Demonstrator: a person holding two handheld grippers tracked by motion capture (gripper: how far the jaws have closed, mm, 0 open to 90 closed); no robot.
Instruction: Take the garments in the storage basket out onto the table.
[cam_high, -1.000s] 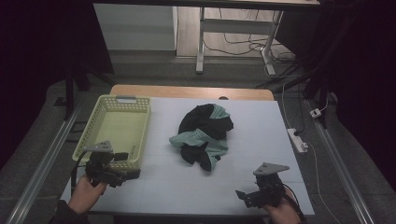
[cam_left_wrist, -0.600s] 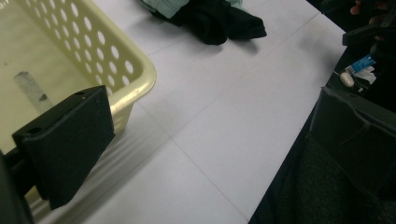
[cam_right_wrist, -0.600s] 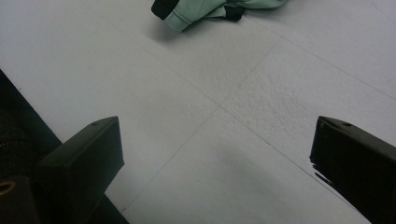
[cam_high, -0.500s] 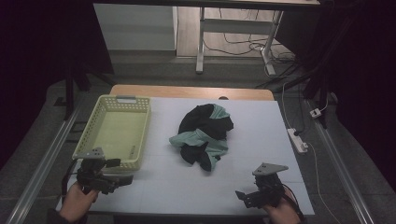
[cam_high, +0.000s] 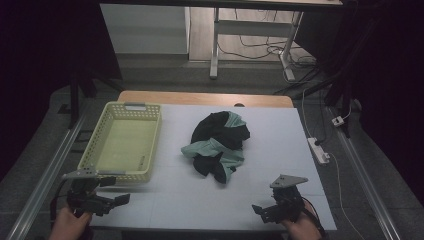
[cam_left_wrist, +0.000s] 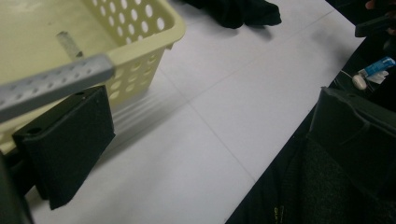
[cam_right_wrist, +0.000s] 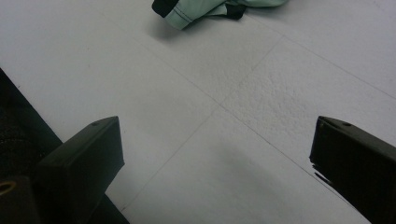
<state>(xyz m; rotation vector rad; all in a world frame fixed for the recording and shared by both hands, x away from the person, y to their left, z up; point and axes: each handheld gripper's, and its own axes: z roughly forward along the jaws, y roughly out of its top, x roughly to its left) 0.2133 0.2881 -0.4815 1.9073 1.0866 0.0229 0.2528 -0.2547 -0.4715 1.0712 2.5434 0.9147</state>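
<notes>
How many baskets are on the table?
1. The yellow basket sits on the table's left side, beside the pile of clothes. Its corner also shows near the left claw.

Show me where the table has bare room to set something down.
Bare: the near strip between the left gripper and right gripper, in front of the clothes pile; also right of the pile. The basket crowds the left side; its inside is empty.
</notes>
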